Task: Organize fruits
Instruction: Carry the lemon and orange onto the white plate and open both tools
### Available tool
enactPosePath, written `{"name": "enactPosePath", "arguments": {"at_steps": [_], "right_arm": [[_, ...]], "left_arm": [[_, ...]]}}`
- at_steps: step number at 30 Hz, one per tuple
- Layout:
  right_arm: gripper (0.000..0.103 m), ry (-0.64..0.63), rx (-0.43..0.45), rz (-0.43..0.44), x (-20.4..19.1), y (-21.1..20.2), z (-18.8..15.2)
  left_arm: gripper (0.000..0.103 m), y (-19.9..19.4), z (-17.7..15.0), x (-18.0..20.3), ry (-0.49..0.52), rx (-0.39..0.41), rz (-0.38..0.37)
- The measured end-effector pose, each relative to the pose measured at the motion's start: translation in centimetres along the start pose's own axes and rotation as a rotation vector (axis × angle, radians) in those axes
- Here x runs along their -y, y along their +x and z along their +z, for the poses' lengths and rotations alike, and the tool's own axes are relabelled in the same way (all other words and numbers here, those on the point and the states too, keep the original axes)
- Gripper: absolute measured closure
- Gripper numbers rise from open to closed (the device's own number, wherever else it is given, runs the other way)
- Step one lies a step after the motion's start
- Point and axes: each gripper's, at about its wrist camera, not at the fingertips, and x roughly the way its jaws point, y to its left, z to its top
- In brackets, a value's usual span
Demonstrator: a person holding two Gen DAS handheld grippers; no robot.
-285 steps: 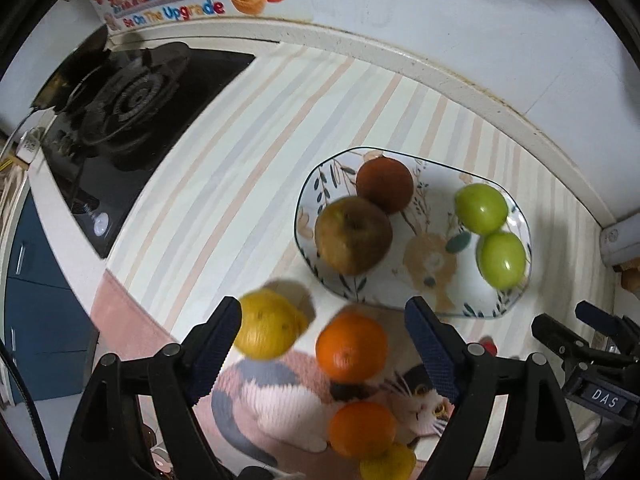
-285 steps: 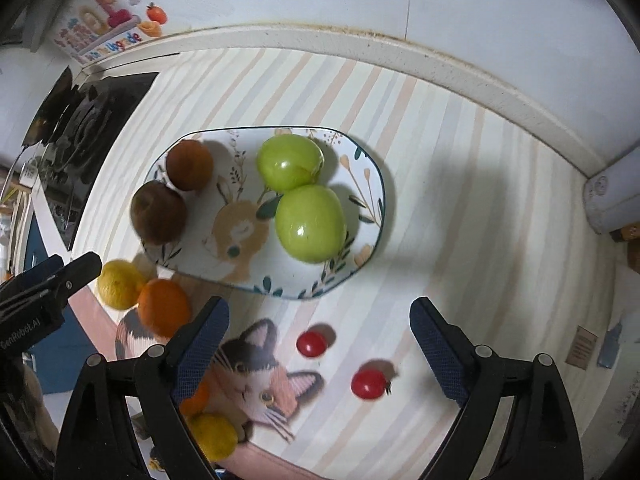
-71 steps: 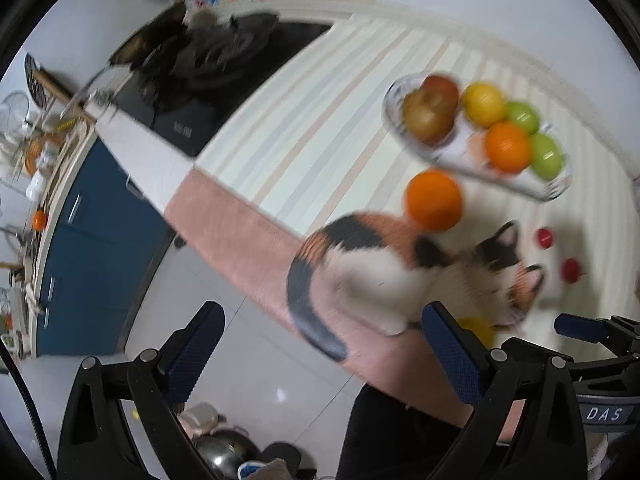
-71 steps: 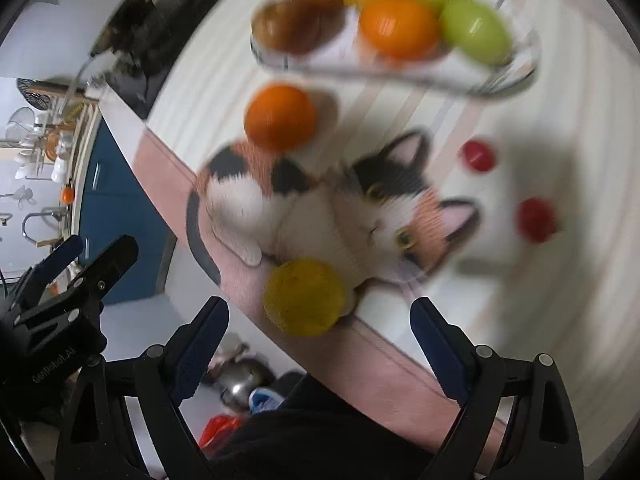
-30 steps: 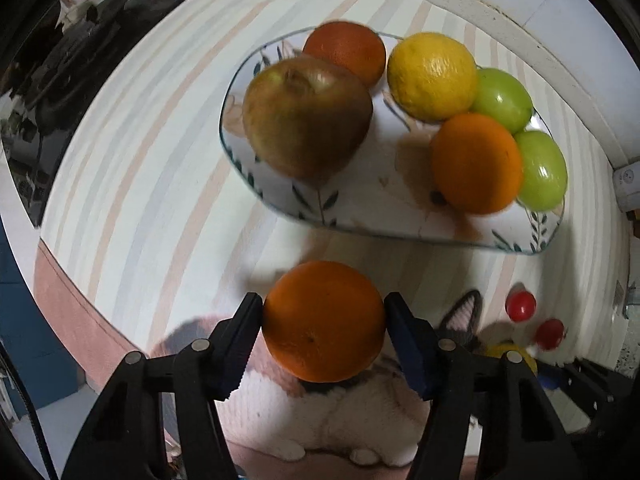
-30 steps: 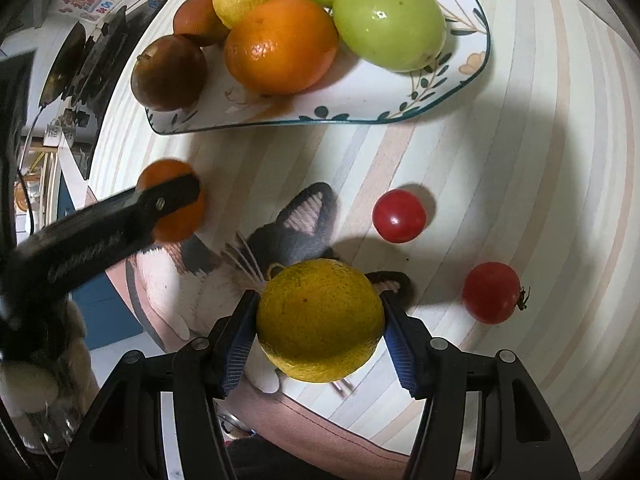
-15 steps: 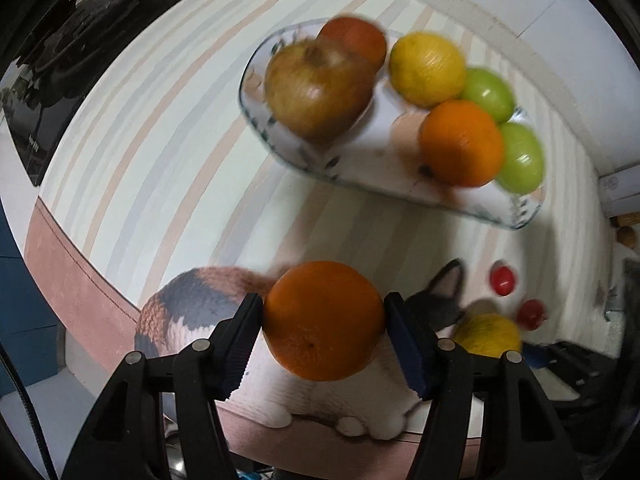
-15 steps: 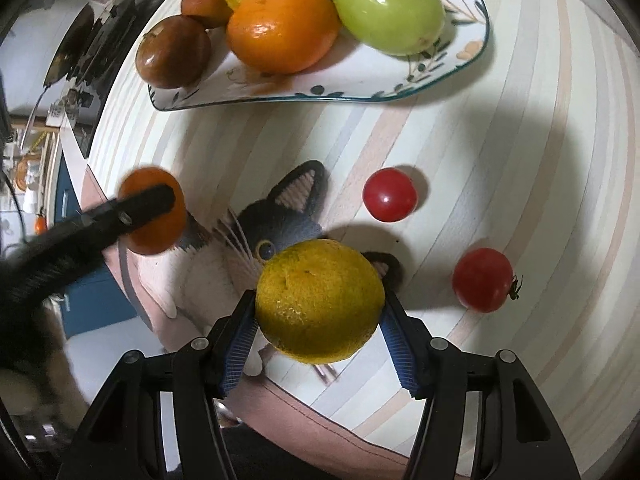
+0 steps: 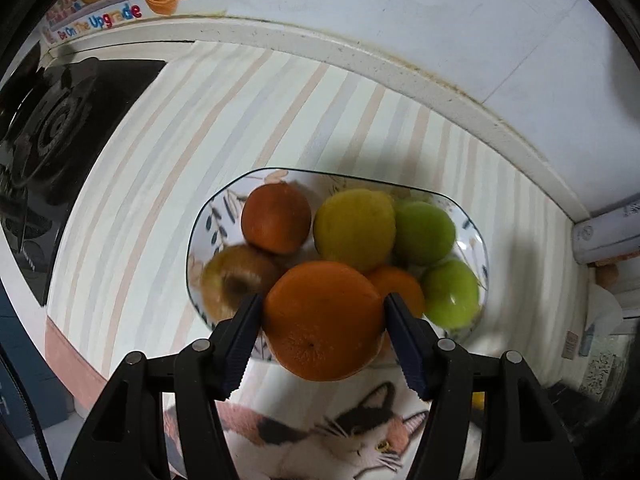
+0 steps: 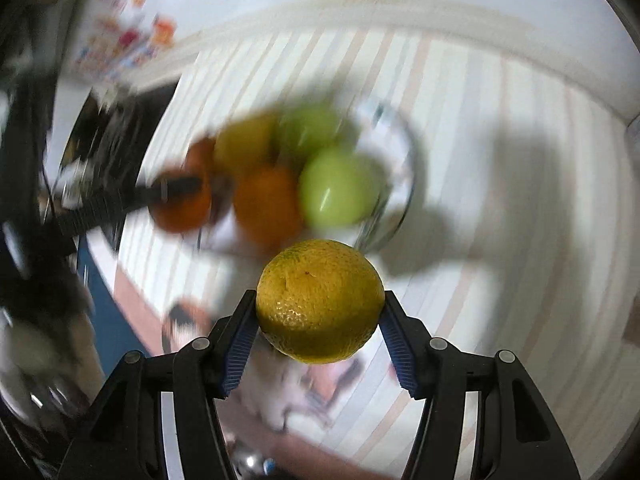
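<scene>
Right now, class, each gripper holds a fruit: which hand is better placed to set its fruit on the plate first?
Left. The left gripper holds its orange over the plate; the right gripper, clamping a yellow-green citrus, looks short of the rim.

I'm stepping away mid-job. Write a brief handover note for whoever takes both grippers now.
Left gripper: shut on an orange, held above the near side of the plate.
Right gripper: shut on a yellow-green citrus, in the air short of the plate; that view is blurred.
Done: the plate holds six fruits, among them two green ones and a lemon.
Left: set both held fruits on the crowded plate. Tomatoes are not in view now.
</scene>
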Motion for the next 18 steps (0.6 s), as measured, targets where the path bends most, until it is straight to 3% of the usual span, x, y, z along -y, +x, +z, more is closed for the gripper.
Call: {"name": "enactPosePath", "arguments": {"at_steps": [7, 12, 18], "right_arm": [[0.040, 0.040, 0.071, -0.109, 1.6, 0.5, 7.7], [0.040, 0.011, 0.043, -0.176, 1.0, 3.1, 10.2], [0.040, -0.006, 0.003, -0.163, 0.6, 5.3, 10.5]], "left_arm": [[0.042, 1.8, 1.4, 0.8, 0.006, -0.031, 0.008], [0.041, 2.4, 1.3, 1.0, 0.025, -0.019, 0.024], [0.041, 2.8, 1.7, 1.1, 0.055, -0.027, 0.018]]}}
